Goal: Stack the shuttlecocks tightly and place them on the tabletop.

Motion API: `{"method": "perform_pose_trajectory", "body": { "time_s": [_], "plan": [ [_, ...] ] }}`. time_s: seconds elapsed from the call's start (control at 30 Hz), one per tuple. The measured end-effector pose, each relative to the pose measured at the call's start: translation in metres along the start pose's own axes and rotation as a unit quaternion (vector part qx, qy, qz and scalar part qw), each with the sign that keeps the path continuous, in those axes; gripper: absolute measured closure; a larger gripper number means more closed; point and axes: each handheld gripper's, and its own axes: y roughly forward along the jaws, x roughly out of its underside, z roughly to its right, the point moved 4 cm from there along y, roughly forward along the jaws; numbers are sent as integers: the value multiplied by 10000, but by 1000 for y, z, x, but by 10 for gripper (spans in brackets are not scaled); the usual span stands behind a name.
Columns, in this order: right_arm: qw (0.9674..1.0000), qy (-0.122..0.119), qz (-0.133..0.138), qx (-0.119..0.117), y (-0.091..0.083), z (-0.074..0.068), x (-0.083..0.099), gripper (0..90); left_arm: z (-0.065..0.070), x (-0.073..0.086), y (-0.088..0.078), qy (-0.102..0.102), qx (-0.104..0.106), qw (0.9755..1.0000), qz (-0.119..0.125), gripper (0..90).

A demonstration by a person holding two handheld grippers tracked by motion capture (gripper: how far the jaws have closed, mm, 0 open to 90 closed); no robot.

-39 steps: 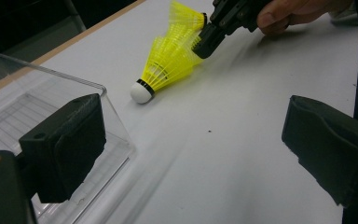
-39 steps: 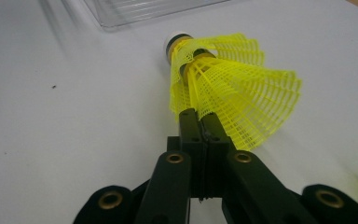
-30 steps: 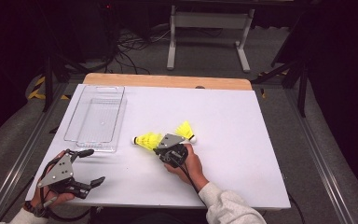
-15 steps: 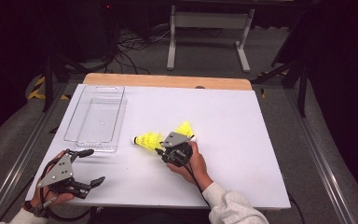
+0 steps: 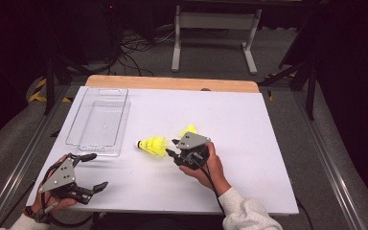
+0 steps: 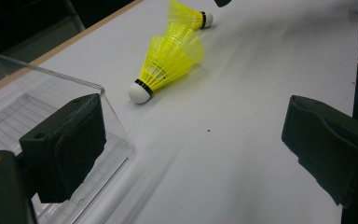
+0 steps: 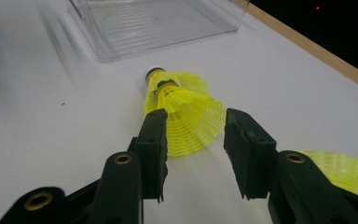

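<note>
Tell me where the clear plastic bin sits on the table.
In the high view the clear plastic bin sits on the table's far left part, beyond the left gripper and left of the nearer yellow shuttlecock.

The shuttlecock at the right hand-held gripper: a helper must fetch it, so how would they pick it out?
On the white table, look right of the clear bin. The shuttlecock lies on its side, white tip toward the bin, unlike the other shuttlecock farther back.

Both grippers point(image 5: 181, 148) point(image 5: 92, 171) are showing black jaws, grey triangular plates, brass-coloured rivets; the white sleeve point(image 5: 244, 213) is appearing possibly knitted.
</note>
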Motion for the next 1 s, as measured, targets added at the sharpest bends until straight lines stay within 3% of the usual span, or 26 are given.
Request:
{"method": "perform_pose_trajectory", "body": {
  "time_s": [0.37,0.57,0.83,1.0],
  "plan": [
    [9992,192,153,306,-24,25,-3,572,0,0,0,-12,14,10000,3,70],
    [9985,247,84,484,-30,41,-4,518,-1,1,1,-49,17,10000,17,70],
    [9968,323,-580,437,-13,73,-5,292,-1,1,2,-42,31,10000,-19,71],
    [9955,329,-781,423,0,81,-7,248,-1,1,3,-55,56,10000,-33,71]
  ]
}}
